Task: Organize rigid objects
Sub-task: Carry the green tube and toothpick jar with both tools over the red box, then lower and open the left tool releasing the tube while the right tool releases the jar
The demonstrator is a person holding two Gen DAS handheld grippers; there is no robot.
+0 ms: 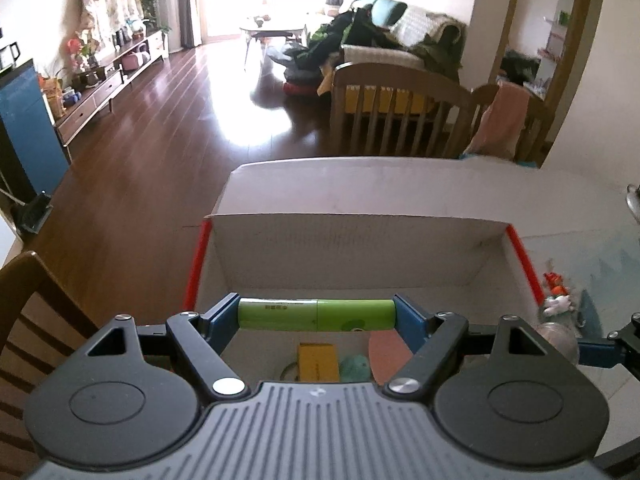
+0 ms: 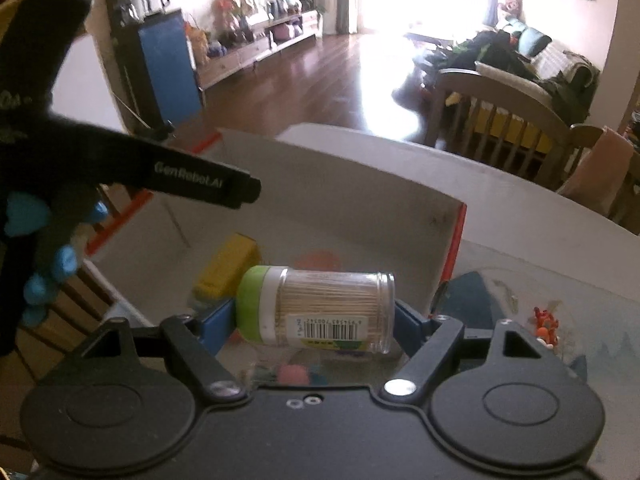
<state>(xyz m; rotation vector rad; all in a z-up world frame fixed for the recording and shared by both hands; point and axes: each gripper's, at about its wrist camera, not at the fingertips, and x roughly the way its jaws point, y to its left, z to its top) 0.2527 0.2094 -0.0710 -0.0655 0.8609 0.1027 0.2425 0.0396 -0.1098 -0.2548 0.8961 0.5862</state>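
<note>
- Nearest in the left wrist view, a green tube (image 1: 316, 314) is clamped end to end by the left gripper (image 1: 317, 316), one blue pad on each end cap, so the tube's long axis is laid straight across the jaws.
- In the right wrist view, a toothpick jar (image 2: 320, 310) is likewise gripped end to end by the right gripper (image 2: 316, 312), with its green lid (image 2: 252, 304) pressed on the left pad and its clear base on the right pad (the barcode label is turned toward the camera).
- Both held things are carried over the near part of an open cardboard box (image 1: 352, 248), inside its near edge; the release is judged to be a matter of lowering rather than travelling.
- Below and just beyond the tube, a yellow block (image 1: 318, 360), a teal lump (image 1: 354, 366) and a pink disc (image 1: 386, 354) are seen on the box floor; the same yellow block (image 2: 228, 268) is seen left of the jar's lid.
- The left hand, gloved in black with blue fingertips (image 2: 66, 260), is seen at the box's left edge, so the left tongs are placed beside the right ones (neither can be called clearly nearer the floor).
- Outside the box's right edge, small red and white figurines (image 1: 556, 294) are left on the tabletop.
- Beyond the box's far wall, a wooden crib (image 1: 400, 100) is seen.
</note>
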